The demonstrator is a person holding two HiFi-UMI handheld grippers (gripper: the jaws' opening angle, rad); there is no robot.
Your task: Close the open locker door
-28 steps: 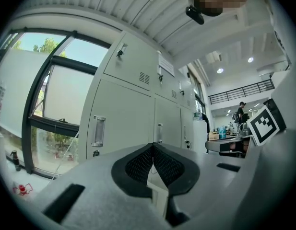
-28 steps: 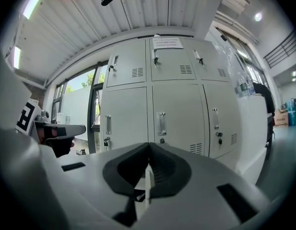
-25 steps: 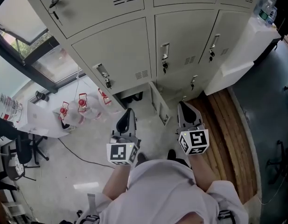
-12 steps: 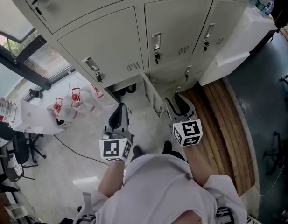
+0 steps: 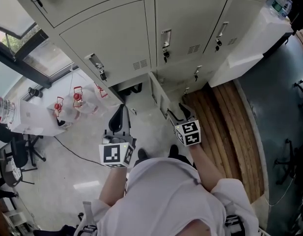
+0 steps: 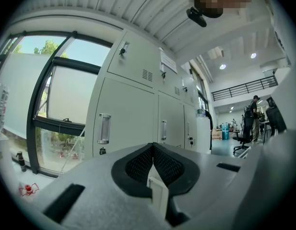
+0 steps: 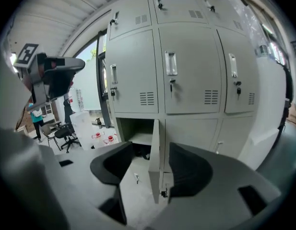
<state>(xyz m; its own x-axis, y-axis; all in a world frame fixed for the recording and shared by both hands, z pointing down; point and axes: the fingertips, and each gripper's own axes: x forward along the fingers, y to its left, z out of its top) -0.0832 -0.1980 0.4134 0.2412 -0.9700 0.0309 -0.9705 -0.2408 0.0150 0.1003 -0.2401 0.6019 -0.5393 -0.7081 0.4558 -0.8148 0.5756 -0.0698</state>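
The open locker door (image 5: 159,98) belongs to a bottom-row compartment of the grey lockers (image 5: 117,38) and swings out toward the person, its thin edge facing the right claw (image 5: 178,113). In the right gripper view that claw (image 7: 150,152) has its jaws spread wide, having just been opening. The door (image 7: 155,152) shows edge-on in the gap between them, but the pads do not touch it and nothing is held. The left claw (image 5: 118,117) hangs to the left of the door, over the pale floor. In its own view the left claw (image 6: 152,159) has its jaws pressed together with nothing between them. Clear jugs with red caps (image 5: 75,101) stand on the floor by the window.
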